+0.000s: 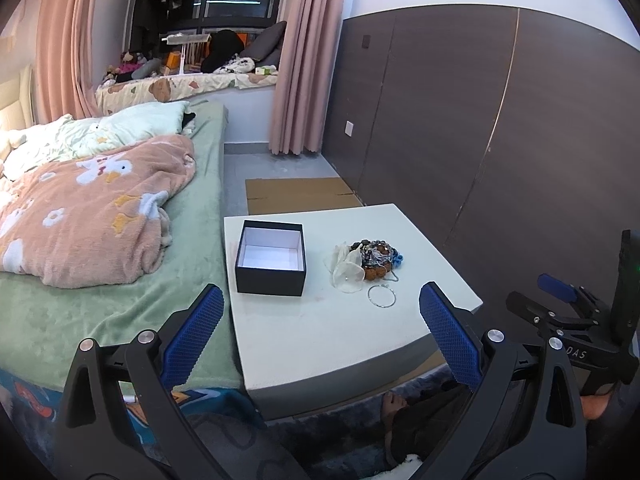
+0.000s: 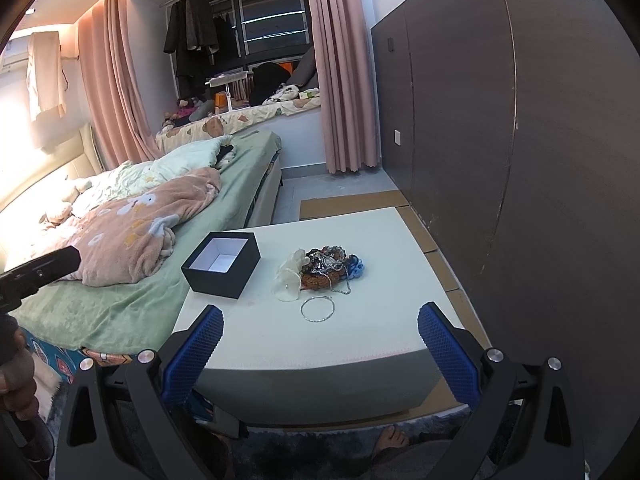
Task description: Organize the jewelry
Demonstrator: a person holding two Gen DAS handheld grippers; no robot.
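Note:
A heap of tangled jewelry (image 1: 372,260) (image 2: 328,266), beads, chains and a pale fabric piece, lies on the white table (image 1: 320,332) (image 2: 360,344). A thin silver bangle (image 1: 382,295) (image 2: 317,309) rests just in front of the heap. Left of them stands an open black box (image 1: 271,258) (image 2: 221,264) with a white, empty inside. My left gripper (image 1: 322,332) is open above the table's near edge, nothing between its blue pads. My right gripper (image 2: 320,344) is open too, short of the bangle; it also shows at the right of the left wrist view (image 1: 560,300).
A bed (image 1: 120,280) with a green sheet and pink blanket (image 1: 92,216) touches the table's left side. Dark wall panels (image 1: 500,140) run along the right. Flattened cardboard (image 1: 300,196) lies on the floor behind the table. A person's bare foot (image 2: 394,438) shows below the table.

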